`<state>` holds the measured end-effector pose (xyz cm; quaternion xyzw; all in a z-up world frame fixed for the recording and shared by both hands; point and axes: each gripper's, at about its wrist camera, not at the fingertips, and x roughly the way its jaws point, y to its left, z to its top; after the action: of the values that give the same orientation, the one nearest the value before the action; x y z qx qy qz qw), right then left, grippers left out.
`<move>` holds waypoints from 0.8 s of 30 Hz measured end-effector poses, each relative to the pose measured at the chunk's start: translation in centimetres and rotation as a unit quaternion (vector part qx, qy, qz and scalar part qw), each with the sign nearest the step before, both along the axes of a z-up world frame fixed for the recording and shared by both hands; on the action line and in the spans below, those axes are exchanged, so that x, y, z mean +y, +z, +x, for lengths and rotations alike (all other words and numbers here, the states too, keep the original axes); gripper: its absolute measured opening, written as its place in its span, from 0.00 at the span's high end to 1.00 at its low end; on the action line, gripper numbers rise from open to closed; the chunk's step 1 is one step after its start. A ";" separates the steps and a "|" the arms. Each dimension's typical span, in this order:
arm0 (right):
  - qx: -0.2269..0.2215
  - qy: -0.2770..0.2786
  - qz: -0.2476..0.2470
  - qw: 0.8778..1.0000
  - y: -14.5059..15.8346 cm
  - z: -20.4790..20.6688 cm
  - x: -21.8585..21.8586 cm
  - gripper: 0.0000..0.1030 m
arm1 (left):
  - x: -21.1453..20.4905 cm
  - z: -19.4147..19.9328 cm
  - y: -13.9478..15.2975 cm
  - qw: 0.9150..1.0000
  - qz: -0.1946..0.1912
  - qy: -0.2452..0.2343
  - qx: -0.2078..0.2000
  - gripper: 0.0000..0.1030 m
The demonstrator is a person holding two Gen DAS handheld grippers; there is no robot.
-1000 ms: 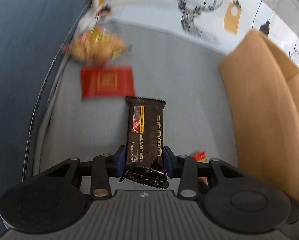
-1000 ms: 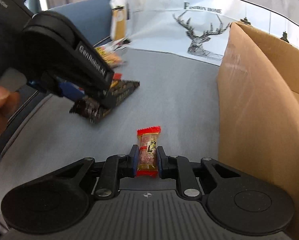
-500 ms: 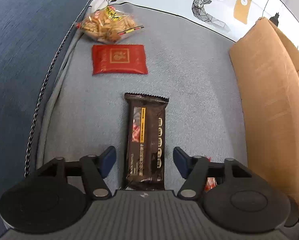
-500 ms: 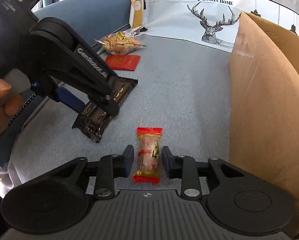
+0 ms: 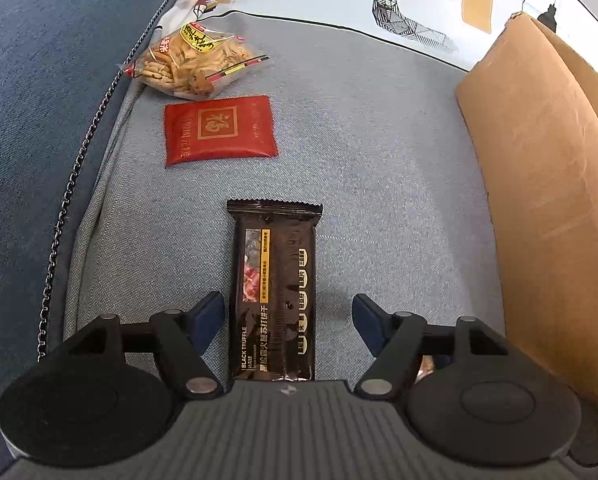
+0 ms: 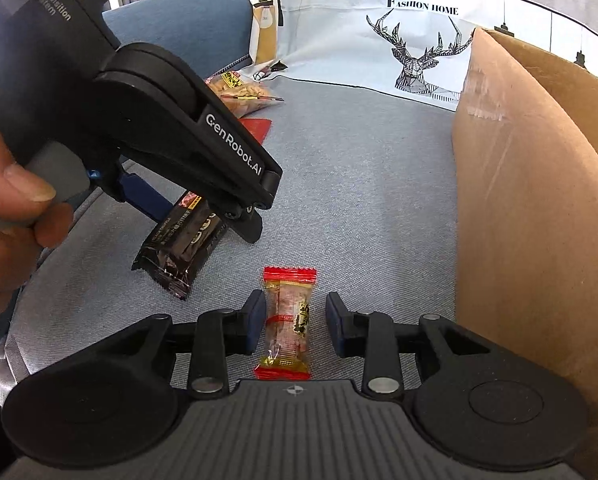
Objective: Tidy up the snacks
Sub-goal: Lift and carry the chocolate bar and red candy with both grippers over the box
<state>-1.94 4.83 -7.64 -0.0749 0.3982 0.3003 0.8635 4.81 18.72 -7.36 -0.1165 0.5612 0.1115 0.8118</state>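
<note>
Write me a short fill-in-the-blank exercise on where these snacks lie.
1. The black truffle bar lies between the fingers of the ____ gripper.
2. The small candy has ____ ends.
3. Beyond the red packet lies a clear bag of ____.
4. The cardboard box stands to the candy's ____.

Missing: left; red; crackers; right

Dark bar wrapper (image 5: 274, 292), between the left jaws: "BLACK TRUFFLE HAM", plus Chinese characters I cannot read.
Left gripper (image 6: 203, 216) arm, left of and beyond the right jaws: "GenRobot.AI".
Left gripper body, farther up-left: "DAS", small print below it unclear.
White cloth (image 6: 415, 32) with deer, far beyond the jaws: "FASHION HOME".
Red packet (image 5: 220, 130), beyond the left jaws: gold square emblem with one Chinese character.
</note>
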 end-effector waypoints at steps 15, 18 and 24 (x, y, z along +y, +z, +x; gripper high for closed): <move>-0.002 -0.006 0.014 1.000 0.5 -0.4 -0.8 0.79 | 0.0 0.1 -0.2 1.000 0.004 -0.004 0.001 0.28; 0.000 -0.006 0.014 1.000 0.6 -0.4 -0.8 0.79 | 0.0 0.1 -0.2 1.000 0.004 -0.003 0.001 0.28; -0.001 -0.006 0.014 1.000 0.6 -0.3 -0.8 0.79 | -0.1 0.1 -0.2 1.000 0.007 -0.007 0.002 0.28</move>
<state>-2.20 3.99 -7.05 -0.0609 0.3937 0.3006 0.8666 4.91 18.65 -7.55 -0.1064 0.5626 0.1105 0.8124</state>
